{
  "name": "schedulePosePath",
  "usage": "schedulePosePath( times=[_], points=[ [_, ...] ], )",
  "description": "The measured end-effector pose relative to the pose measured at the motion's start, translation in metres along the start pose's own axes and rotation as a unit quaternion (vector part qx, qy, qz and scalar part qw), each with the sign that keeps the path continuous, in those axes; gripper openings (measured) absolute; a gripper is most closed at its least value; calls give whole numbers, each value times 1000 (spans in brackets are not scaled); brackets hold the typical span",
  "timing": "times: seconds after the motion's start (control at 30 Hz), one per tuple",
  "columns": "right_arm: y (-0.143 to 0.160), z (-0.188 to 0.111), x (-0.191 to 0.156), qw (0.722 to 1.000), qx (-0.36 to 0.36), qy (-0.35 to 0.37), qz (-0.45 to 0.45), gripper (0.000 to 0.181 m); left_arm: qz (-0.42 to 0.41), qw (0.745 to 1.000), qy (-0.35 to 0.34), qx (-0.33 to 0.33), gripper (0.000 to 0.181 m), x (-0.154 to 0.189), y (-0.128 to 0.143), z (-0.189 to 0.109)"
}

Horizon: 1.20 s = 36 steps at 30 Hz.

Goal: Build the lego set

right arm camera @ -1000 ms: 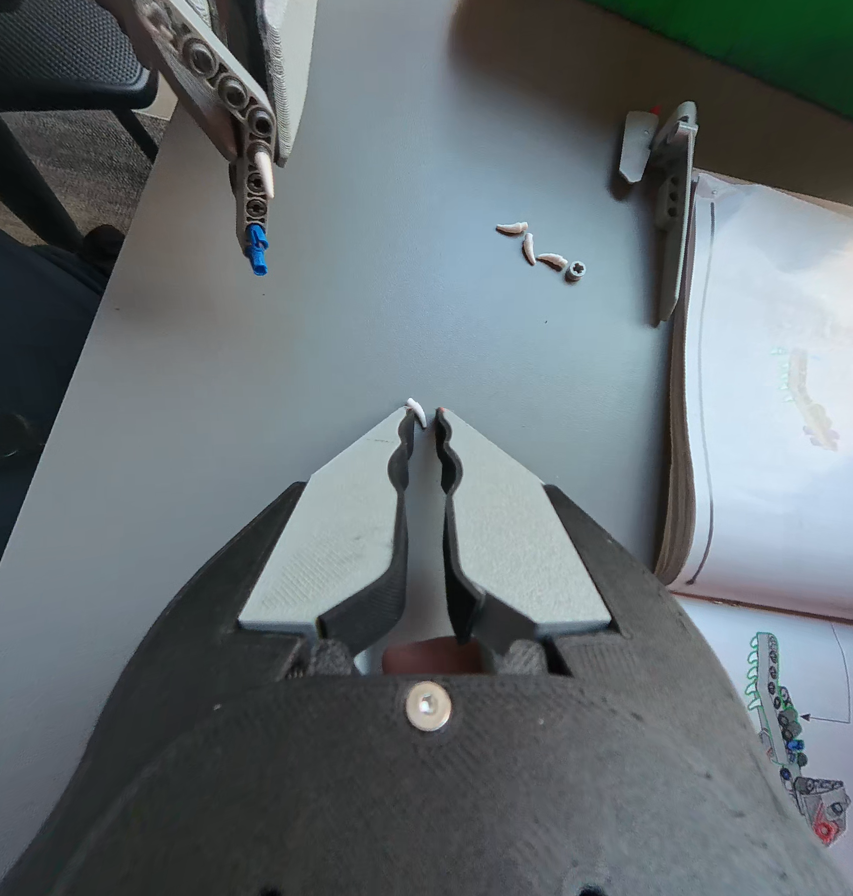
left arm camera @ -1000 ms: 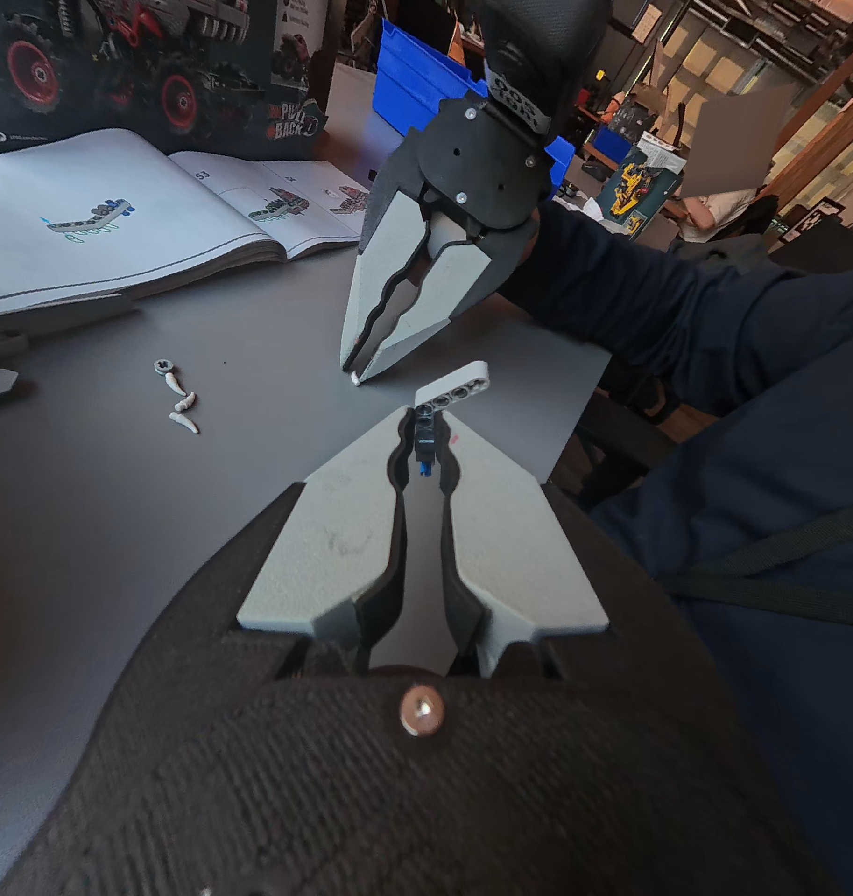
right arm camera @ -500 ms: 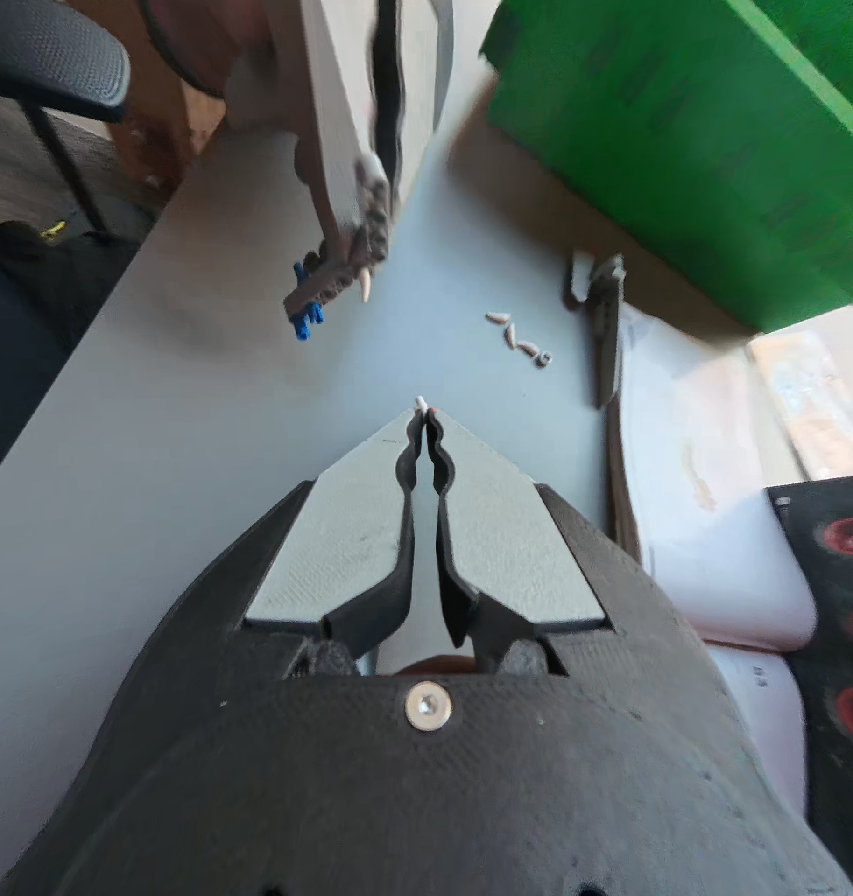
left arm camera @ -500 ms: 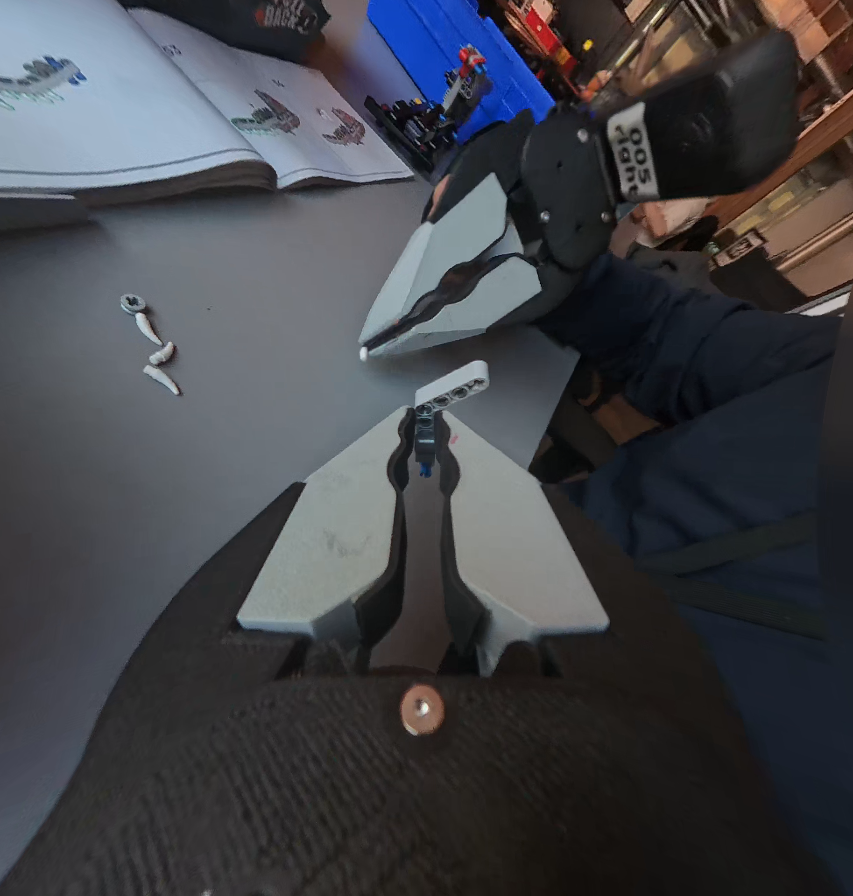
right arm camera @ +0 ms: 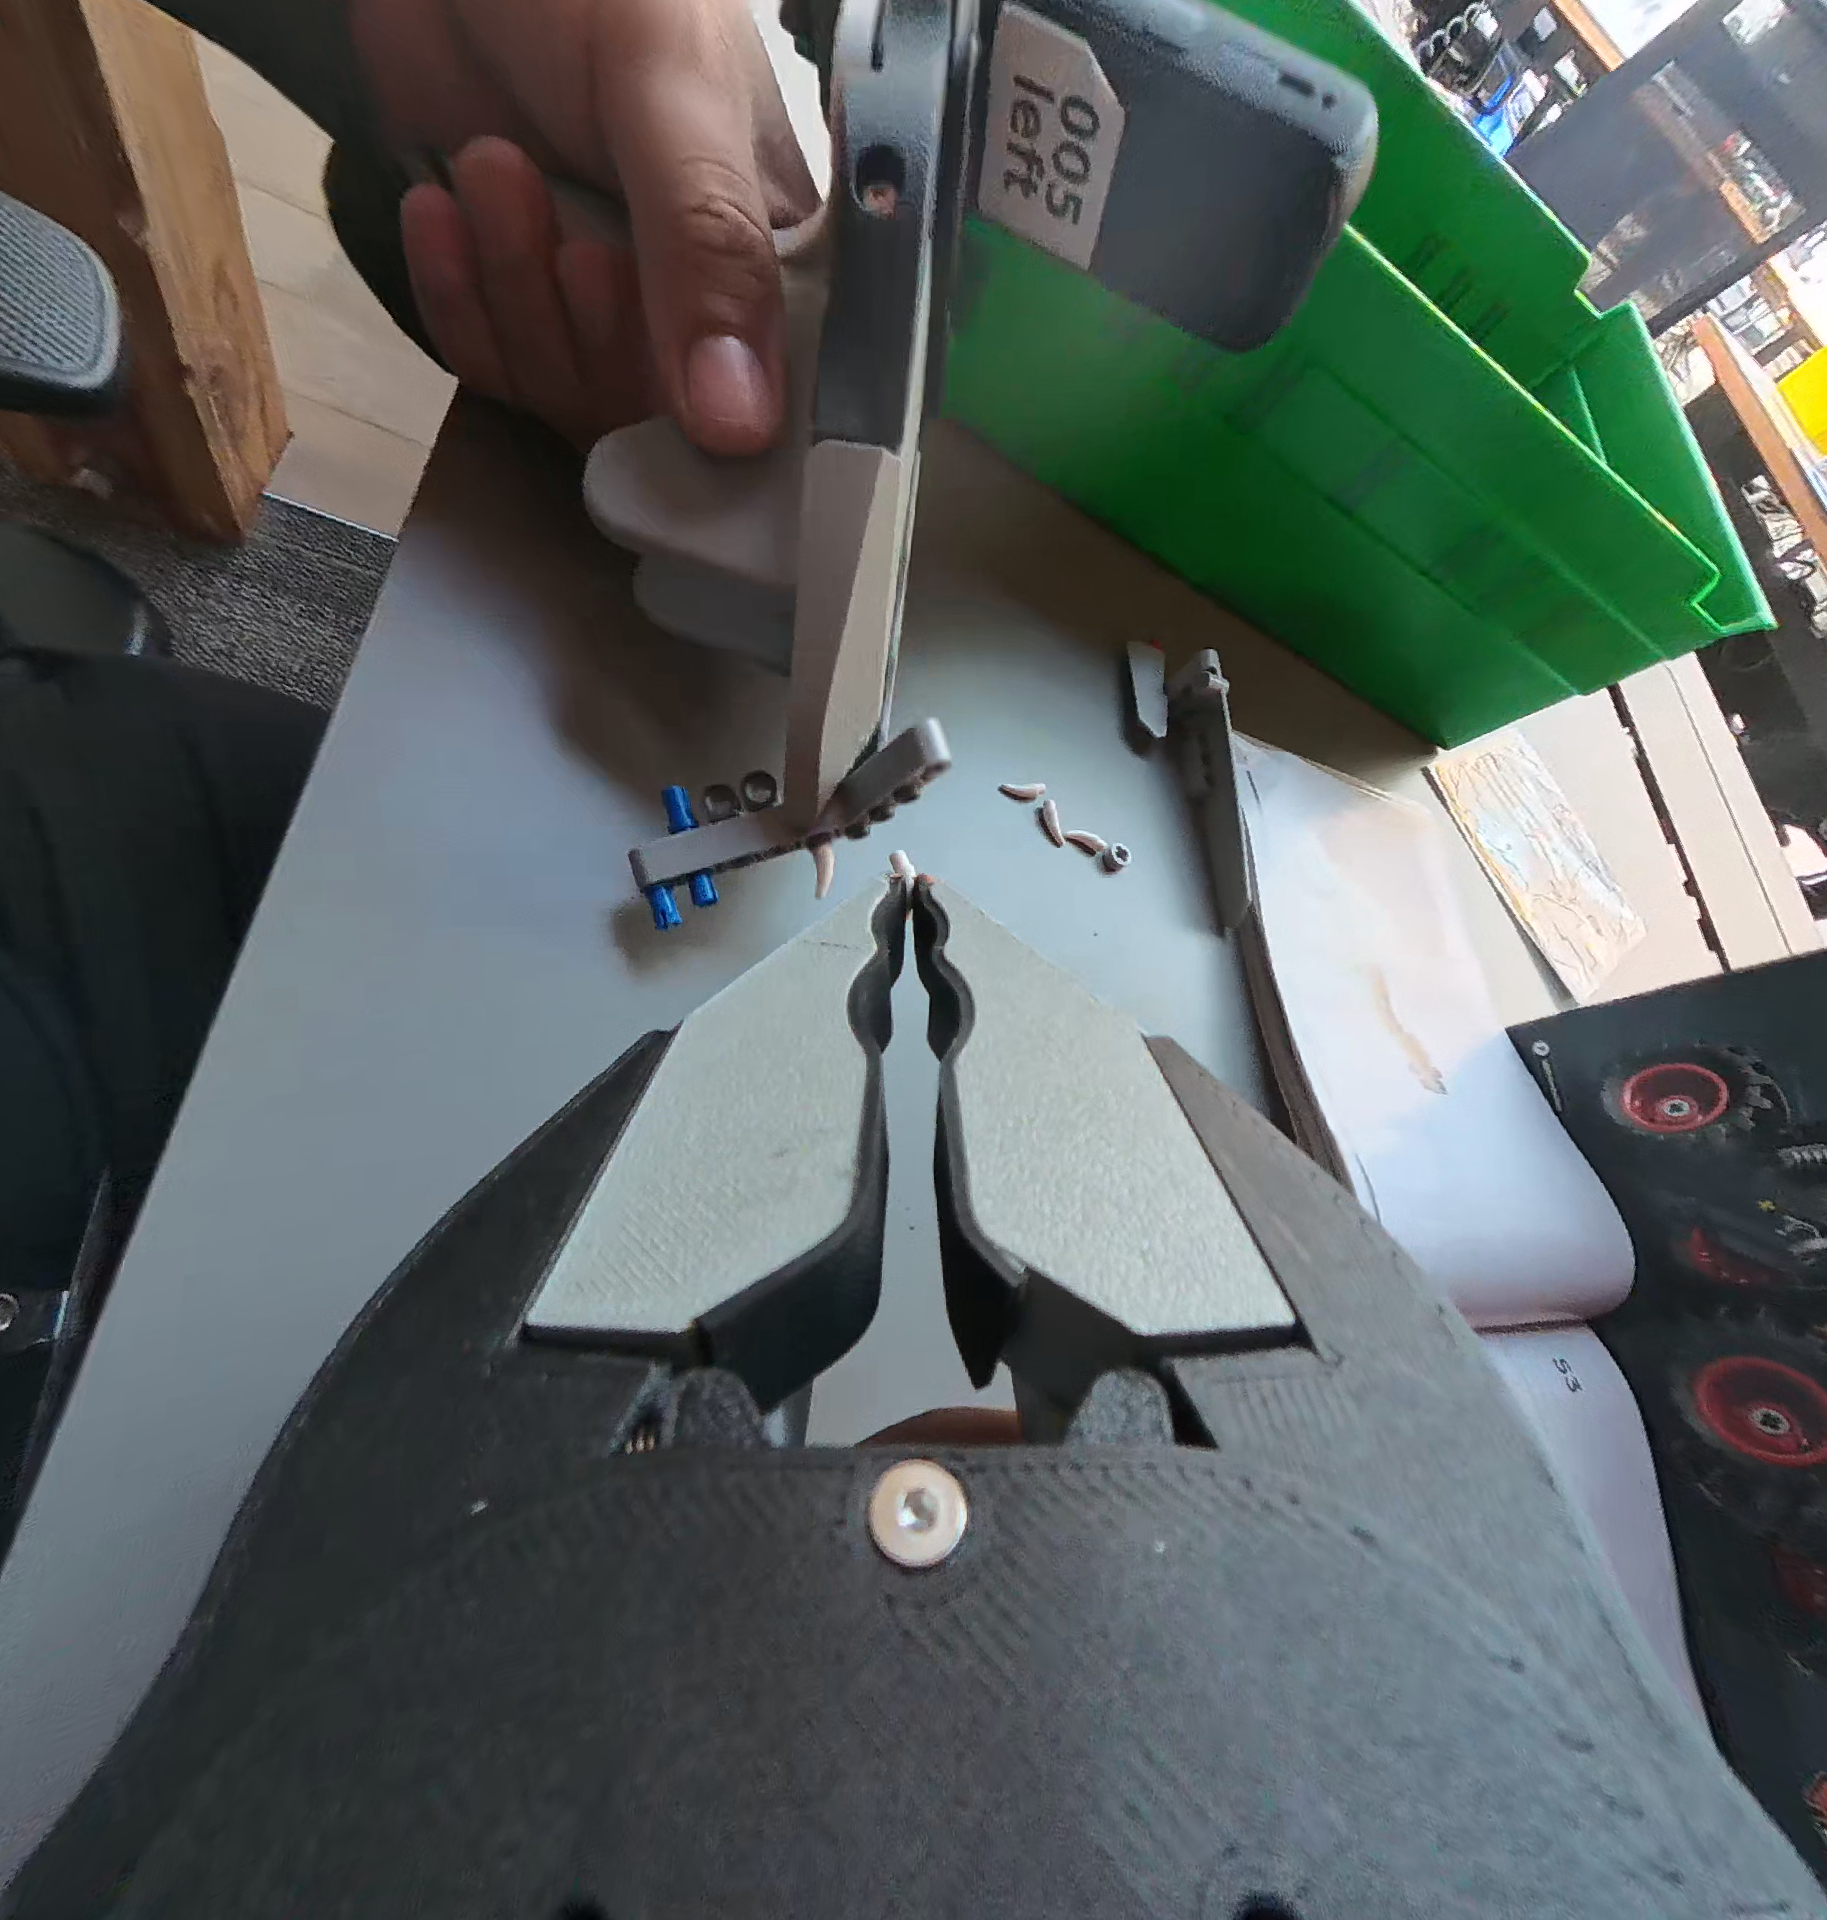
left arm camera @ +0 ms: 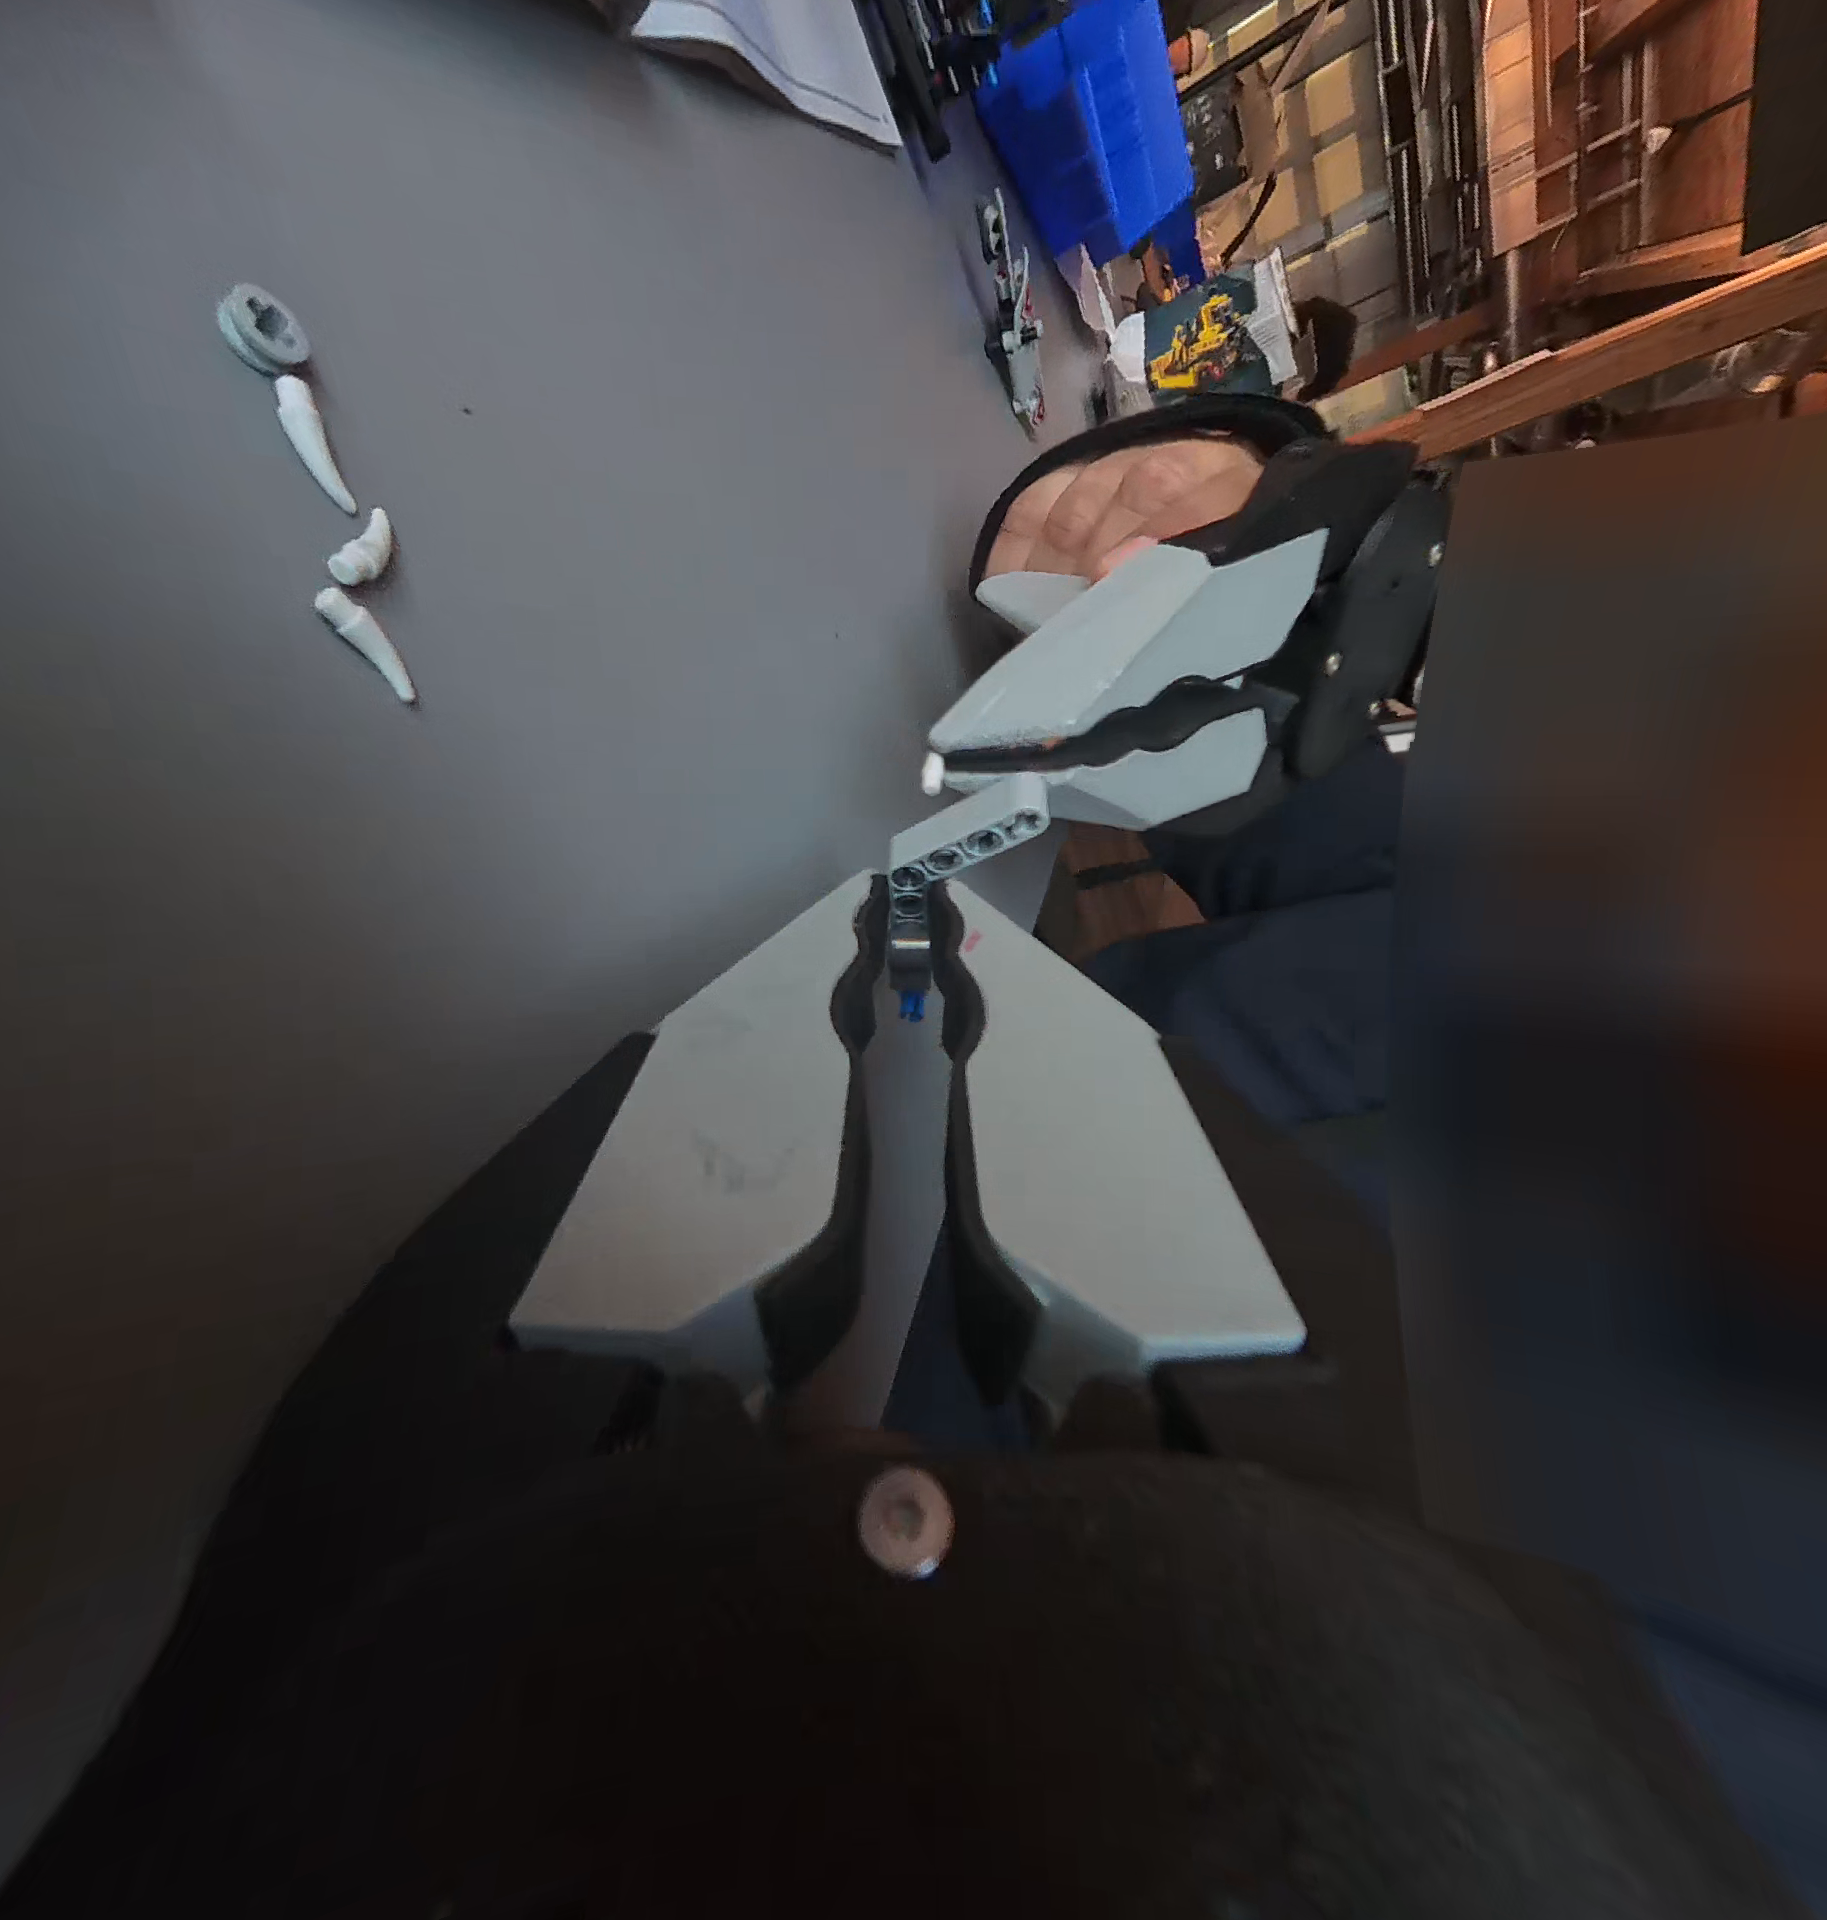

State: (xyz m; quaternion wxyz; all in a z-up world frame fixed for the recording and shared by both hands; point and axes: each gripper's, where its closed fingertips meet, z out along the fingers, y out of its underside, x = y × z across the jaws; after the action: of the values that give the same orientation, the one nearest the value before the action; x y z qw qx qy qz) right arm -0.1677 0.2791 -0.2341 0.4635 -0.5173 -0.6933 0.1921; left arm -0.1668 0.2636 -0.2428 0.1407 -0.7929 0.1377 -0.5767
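Note:
My left gripper (left arm camera: 909, 906) is shut on a grey bent Lego beam (left arm camera: 969, 834) and holds it above the grey table (left arm camera: 576, 520). In the right wrist view the beam (right arm camera: 717, 855) carries blue pins (right arm camera: 682, 885) and one white tooth (right arm camera: 824, 875). My right gripper (right arm camera: 910, 883) is shut on a small white tooth (right arm camera: 898, 861) at its tips. That tooth (left arm camera: 930, 773) sits just beside the beam's upper end, a small gap apart. The left gripper (right arm camera: 836, 795) comes down from above in the right wrist view.
Three loose white teeth (left arm camera: 311, 442) and a grey bush (left arm camera: 262, 330) lie on the table. A grey built part (right arm camera: 1200, 748) lies by the open instruction book (right arm camera: 1428, 1122). A green bin (right arm camera: 1356, 468) stands behind, a black box (right arm camera: 1740, 1247) at the right. My left and right fingertips are right by each other. From the right gripper's tips to the grey bush (left arm camera: 262, 330) is close to 10 cm. Look for it in the right wrist view (right arm camera: 1121, 856) too.
Both grippers have turned and closed in on each other. The right gripper's tooth has come from well apart to right beside the beam. Both grips are unchanged.

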Motion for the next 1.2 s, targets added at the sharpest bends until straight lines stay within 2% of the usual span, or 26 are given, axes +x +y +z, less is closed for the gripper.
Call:
schedulePosePath(
  times=[0.7,0.83,1.03,1.2],
  points=[
    [3,1,-7,1000,12,-23,10,0,-2,1000,-5,-10,5,-1,1,6],
    [19,7,-6,999,-27,-33,18,0,-11,1000,-7,-18,5,-4,1,6],
    [28,6,1,996,-43,-47,65,0,-14,999,-23,-31,6,-10,5,0],
    [34,9,1,991,-66,-59,99,0,12,1000,0,-28,5,5,19,-17]
  ],
)
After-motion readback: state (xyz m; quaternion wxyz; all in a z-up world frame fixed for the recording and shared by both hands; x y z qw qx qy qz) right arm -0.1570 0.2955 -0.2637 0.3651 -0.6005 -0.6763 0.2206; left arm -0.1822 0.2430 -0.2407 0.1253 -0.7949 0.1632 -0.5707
